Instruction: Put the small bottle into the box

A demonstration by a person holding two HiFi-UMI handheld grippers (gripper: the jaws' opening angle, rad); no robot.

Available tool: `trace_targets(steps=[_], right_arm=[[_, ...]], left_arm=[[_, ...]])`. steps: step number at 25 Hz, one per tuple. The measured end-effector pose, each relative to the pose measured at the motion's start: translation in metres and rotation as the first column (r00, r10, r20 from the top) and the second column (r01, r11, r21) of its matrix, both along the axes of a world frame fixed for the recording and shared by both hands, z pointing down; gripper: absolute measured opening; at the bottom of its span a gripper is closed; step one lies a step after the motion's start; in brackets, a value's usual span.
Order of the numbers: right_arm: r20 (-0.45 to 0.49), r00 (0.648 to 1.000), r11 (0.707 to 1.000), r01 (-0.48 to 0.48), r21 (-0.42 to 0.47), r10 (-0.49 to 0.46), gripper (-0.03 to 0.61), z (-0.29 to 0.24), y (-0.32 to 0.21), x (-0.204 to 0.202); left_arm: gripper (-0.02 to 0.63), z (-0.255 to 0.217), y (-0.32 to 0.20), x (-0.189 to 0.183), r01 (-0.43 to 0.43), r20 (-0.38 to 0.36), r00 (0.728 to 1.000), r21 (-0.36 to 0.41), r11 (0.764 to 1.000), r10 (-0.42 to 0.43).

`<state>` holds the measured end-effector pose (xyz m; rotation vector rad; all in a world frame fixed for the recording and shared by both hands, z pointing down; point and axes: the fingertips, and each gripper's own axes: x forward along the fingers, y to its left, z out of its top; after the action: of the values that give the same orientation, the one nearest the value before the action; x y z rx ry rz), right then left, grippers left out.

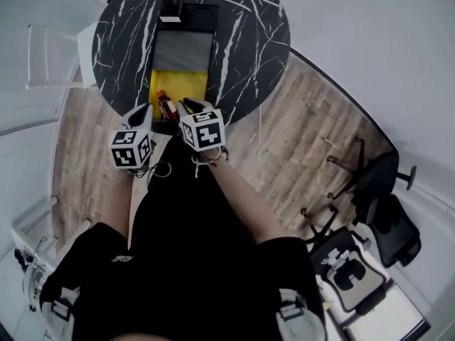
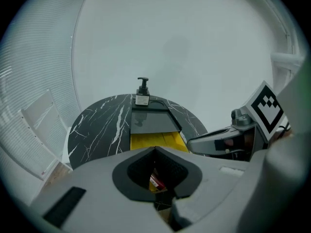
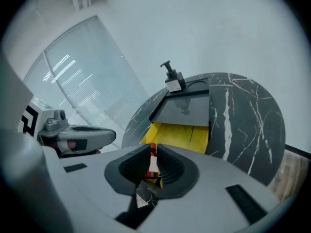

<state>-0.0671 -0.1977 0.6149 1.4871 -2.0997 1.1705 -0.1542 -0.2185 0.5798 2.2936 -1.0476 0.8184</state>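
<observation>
Your right gripper (image 3: 151, 152) is clamped on the small bottle (image 3: 151, 168). The pads seem to catch it close to their tips, so it can slide out or turn if you swing fast. The bottle is at the near end of the box (image 1: 181, 77), over its yellow bottom. Your left gripper (image 2: 155, 152) has its jaws together with nothing in them. It stands just beside on the left, where it can knock the bottle. The box reaches the near edge of the table (image 1: 121, 34), so a high drop may bounce the bottle out.
</observation>
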Motion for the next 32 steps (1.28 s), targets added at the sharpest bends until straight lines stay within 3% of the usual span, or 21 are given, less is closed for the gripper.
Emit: trace_targets(steps=[2,6,12,15,19,26,32], right_arm=[[-0.024,1.0,0.998,0.0,0.055,0.001,0.009,-0.013,0.007,0.01],[-0.06,0.998,0.985,0.013,0.17,-0.002,-0.003,-0.045,0.017,0.025],[-0.105,0.994,0.934,0.065,0.351,-0.03,-0.003,-0.107,0.028,0.03],[-0.143,0.99,0.889,0.062,0.454,0.004,-0.005,-0.143,0.029,0.039],[-0.232,0.97,0.799,0.085,0.595,0.069,-0.003,-0.201,0.044,0.051],[-0.307,0.938,0.651,0.133,0.747,0.161,-0.004,-0.285,0.07,0.061],[-0.287,0.943,0.592,0.137,0.794,0.166,-0.005,-0.317,0.092,0.059]], left_arm=[[0.0,-0.011,0.009,0.006,0.011,-0.002,1.0,0.027,1.0,-0.011],[0.0,-0.036,0.023,0.02,0.04,-0.019,0.999,0.094,0.995,-0.038],[0.0,-0.081,0.036,0.032,0.074,-0.058,0.996,0.199,0.977,-0.063],[0.0,-0.109,0.039,0.034,0.094,-0.094,0.993,0.27,0.958,-0.071],[0.0,-0.151,0.052,0.035,0.129,-0.148,0.986,0.349,0.928,-0.082],[0.0,-0.218,0.071,0.037,0.159,-0.228,0.973,0.513,0.843,-0.044],[0.0,-0.244,0.086,0.039,0.159,-0.239,0.971,0.559,0.814,-0.025]])
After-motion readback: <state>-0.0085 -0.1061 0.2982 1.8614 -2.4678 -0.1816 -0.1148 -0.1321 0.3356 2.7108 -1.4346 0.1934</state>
